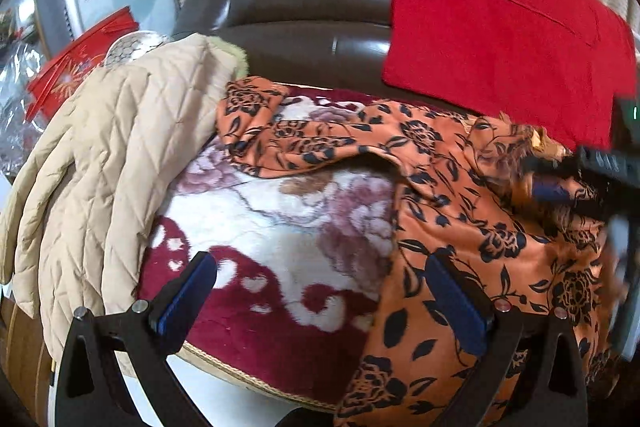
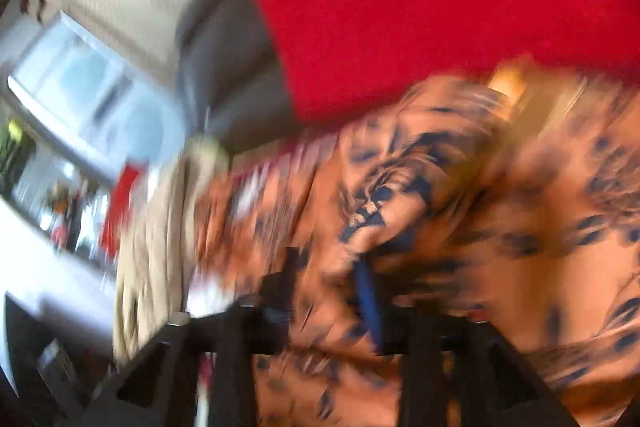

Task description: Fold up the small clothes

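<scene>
orange floral garment (image 1: 460,195) lies rumpled across a plush rose-print blanket (image 1: 280,227) on a dark leather seat, with a beige quilted jacket (image 1: 112,163) to its left and a folded red cloth (image 1: 500,39) behind it. the left gripper (image 1: 320,291) hangs released and empty, one finger over the blanket and the other over the garment's near edge, so the cloth spreads to its right and away. the right gripper (image 2: 320,291) sits nearer, over the garment's far right end in a blurred view; fabric seems bunched between its fingers, but i cannot tell if it grasps.
</scene>
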Demonstrator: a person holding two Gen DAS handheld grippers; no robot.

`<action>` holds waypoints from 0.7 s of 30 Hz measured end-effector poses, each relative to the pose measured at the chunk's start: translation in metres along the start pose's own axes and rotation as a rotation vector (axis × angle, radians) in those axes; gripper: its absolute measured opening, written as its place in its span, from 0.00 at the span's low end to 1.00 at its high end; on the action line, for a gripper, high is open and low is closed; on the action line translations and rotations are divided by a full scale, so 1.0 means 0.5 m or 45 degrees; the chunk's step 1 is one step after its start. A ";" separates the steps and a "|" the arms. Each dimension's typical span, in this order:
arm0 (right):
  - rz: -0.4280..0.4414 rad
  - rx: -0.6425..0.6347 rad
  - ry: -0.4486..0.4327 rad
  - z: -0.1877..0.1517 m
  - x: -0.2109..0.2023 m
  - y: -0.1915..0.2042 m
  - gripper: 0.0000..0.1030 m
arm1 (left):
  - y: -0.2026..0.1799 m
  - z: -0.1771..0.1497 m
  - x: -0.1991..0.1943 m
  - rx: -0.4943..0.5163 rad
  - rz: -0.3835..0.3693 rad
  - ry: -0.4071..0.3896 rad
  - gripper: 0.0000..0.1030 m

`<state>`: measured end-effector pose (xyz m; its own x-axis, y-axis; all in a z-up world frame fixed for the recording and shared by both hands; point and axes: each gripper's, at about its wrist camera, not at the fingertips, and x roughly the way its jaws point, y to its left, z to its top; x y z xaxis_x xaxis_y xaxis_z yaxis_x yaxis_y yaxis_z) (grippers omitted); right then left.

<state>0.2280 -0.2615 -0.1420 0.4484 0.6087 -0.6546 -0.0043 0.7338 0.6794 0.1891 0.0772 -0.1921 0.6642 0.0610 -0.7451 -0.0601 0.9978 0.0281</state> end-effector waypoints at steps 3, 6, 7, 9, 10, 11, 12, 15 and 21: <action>0.141 0.054 0.086 -0.063 0.018 -0.015 0.72 | 0.002 0.007 0.009 -0.027 -0.011 -0.006 1.00; 0.321 0.138 0.093 -0.082 -0.026 -0.028 0.73 | -0.017 0.014 0.015 -0.041 -0.053 -0.008 1.00; 0.352 0.169 0.051 -0.080 -0.063 -0.042 0.73 | -0.033 0.020 0.017 -0.042 -0.080 -0.012 1.00; 0.379 0.230 -0.081 -0.081 -0.120 -0.068 0.73 | -0.069 0.030 0.017 -0.029 -0.127 -0.021 1.00; 0.387 0.276 -0.190 -0.079 -0.155 -0.097 0.73 | -0.087 0.036 0.015 -0.021 -0.152 -0.027 1.00; 0.371 0.306 -0.257 -0.084 -0.175 -0.123 0.73 | -0.112 0.044 0.013 -0.010 -0.182 -0.040 1.00; 0.333 0.347 -0.316 -0.083 -0.190 -0.149 0.73 | -0.137 0.052 0.011 0.003 -0.205 -0.062 1.00; 0.264 0.528 -0.386 -0.083 -0.196 -0.220 0.69 | -0.232 0.074 0.023 0.081 -0.190 -0.114 1.00; 0.222 0.708 -0.463 -0.070 -0.223 -0.314 0.53 | -0.411 0.085 0.104 0.247 -0.042 -0.080 1.00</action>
<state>0.1475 -0.4342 -0.1871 0.7550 0.4925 -0.4329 0.3119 0.3109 0.8978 0.2679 -0.1236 -0.2084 0.7088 0.0238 -0.7050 0.1030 0.9852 0.1368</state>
